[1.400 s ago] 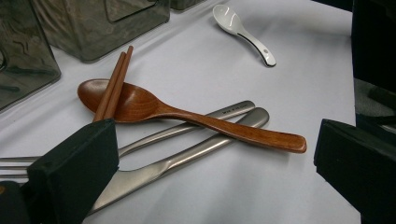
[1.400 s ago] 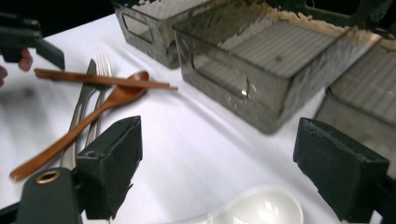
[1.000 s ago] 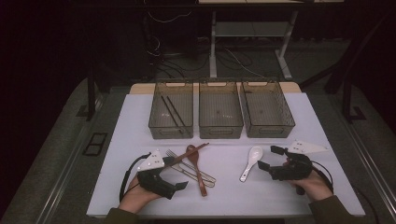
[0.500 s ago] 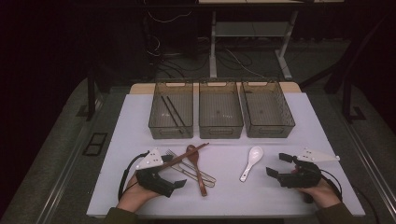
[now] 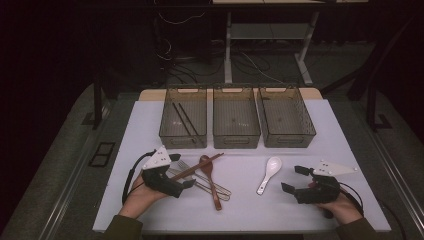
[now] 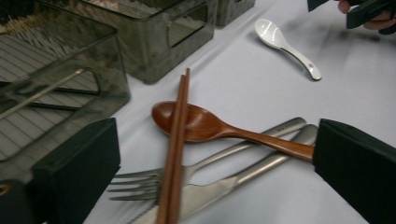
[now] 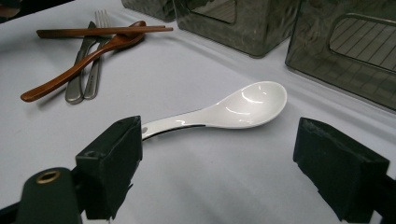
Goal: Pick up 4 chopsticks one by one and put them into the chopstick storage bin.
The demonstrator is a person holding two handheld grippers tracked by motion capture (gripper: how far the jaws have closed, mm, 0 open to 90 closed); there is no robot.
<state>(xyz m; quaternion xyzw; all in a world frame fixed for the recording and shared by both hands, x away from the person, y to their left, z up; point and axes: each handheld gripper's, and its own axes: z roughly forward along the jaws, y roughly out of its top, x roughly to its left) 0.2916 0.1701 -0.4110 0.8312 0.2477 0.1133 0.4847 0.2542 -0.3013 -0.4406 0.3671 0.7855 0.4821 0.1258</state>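
White ceramic spoon [image 7: 233,109] lies on the surface between the right tool's [image 7: 219,163] wide-open jaws; the left tool [image 6: 210,182] gapes over the cutlery pile [image 6: 210,154]. Glazed handle looks slick, probably skids if pinched off-centre.

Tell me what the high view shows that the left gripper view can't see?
The high view alone takes in three bins in a row, left bin, middle bin and right bin, plus black chopsticks lying in the left one. The left gripper view alone shows up close the fork tines under the wooden chopsticks. Both share the wooden spoon, the white spoon and both open grippers, left gripper and right gripper.
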